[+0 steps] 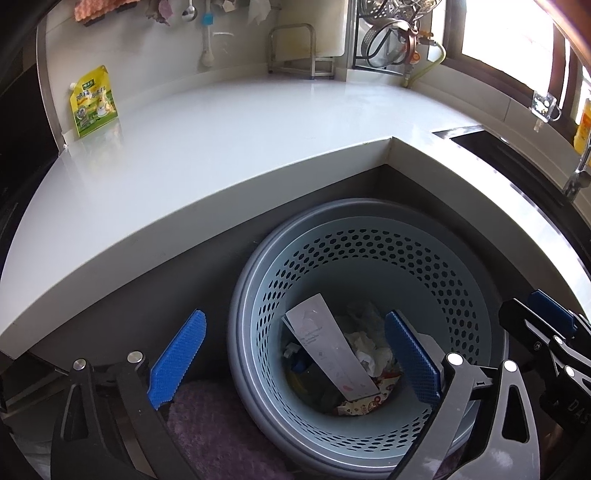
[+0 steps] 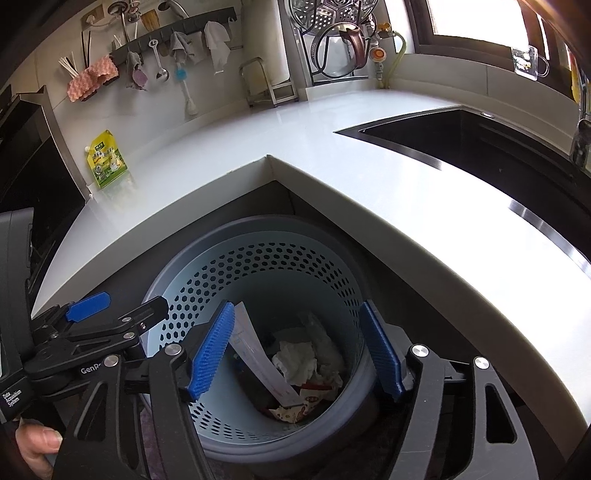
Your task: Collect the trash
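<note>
A light-blue perforated bin [image 1: 436, 258] stands on the floor in the inner corner of the counter; it also shows in the right wrist view [image 2: 207, 280]. Inside lie a long grey-white flat box [image 1: 328, 347], crumpled white tissue [image 2: 299, 360] and colourful wrappers [image 2: 295, 408]. My left gripper [image 1: 295, 354] hangs open and empty above the bin. My right gripper [image 2: 299, 350] is also open and empty over the bin mouth. A green-yellow spouted pouch [image 1: 94, 101] stands on the white counter [image 1: 229, 140] at the far left, also in the right wrist view [image 2: 107, 160].
A dark sink [image 2: 480, 147] is set into the counter on the right. A metal rack [image 1: 295, 51] and a dish rack with pots [image 2: 332, 40] stand at the back wall. Cloths and utensils hang on a rail [image 2: 166, 33]. A purple mat [image 1: 214, 435] lies beside the bin.
</note>
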